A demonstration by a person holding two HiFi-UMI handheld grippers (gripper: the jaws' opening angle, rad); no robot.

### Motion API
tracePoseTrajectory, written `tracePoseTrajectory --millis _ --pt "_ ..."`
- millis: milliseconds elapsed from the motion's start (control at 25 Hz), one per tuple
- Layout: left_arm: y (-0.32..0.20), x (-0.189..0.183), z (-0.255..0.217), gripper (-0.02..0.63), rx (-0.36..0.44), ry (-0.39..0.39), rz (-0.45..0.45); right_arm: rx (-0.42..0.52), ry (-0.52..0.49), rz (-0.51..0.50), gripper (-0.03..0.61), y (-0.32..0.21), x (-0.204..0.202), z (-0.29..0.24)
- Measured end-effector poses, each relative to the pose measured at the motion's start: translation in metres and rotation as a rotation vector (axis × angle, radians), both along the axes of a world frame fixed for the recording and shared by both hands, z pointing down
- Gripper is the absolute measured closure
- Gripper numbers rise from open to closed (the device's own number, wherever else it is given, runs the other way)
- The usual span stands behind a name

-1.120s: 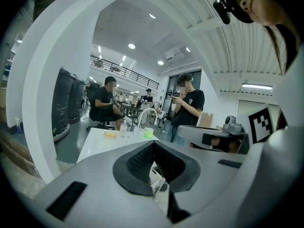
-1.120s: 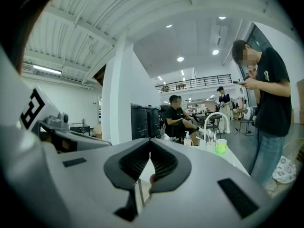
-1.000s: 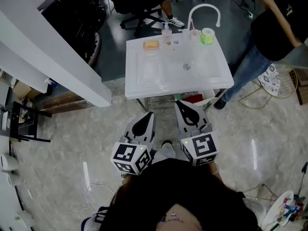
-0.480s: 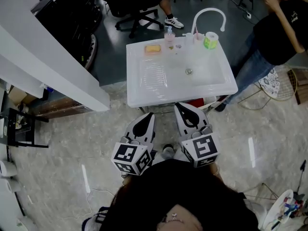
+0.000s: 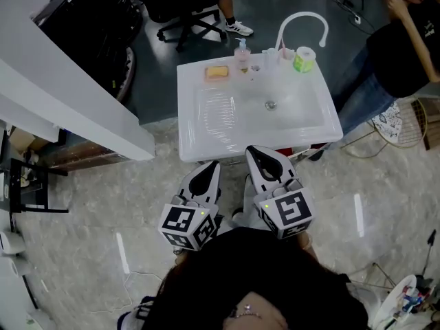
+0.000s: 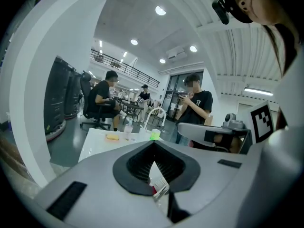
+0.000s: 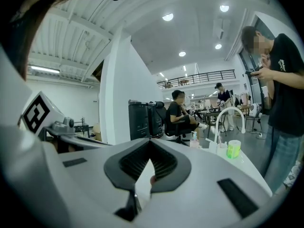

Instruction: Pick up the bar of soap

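The bar of soap [image 5: 216, 73] is a small orange block lying at the back left corner of the white sink unit [image 5: 206, 133]; the left gripper view shows the soap [image 6: 112, 137] far ahead. Both grippers are held side by side just short of the sink's front edge, well away from the soap. My left gripper [image 5: 208, 165] has its jaws closed tip to tip with nothing between them, as its own view of the left gripper [image 6: 153, 142] confirms. My right gripper [image 5: 256, 150] is likewise shut and empty, and the right gripper [image 7: 150, 140] points at the sink.
A white arched faucet [image 5: 302, 20], a pump bottle [image 5: 241, 51], small cups and a green cup [image 5: 302, 59] line the sink's back edge. A person in dark shirt and jeans [image 5: 385, 67] stands at the right. Another sits on an office chair [image 5: 189, 9] behind. A white partition [image 5: 75, 95] runs at left.
Both grippers have advanced toward the sink unit, which now lies nearer their tips in the head view. Their jaws stay closed.
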State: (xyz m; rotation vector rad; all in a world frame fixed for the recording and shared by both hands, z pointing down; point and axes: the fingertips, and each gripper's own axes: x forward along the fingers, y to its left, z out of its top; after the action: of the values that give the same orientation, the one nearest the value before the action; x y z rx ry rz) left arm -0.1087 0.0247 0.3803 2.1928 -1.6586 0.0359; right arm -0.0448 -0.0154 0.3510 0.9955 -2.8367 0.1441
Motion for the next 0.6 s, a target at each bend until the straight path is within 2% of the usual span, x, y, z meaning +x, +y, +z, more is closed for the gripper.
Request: tracePoseTrajectory --millis 600 --pt "-0.126 0.01 -0.007 0.615 0.001 -0.021 0.026 0.009 -0.011 -0.01 0.571 -0.121 0.005 -0.005"
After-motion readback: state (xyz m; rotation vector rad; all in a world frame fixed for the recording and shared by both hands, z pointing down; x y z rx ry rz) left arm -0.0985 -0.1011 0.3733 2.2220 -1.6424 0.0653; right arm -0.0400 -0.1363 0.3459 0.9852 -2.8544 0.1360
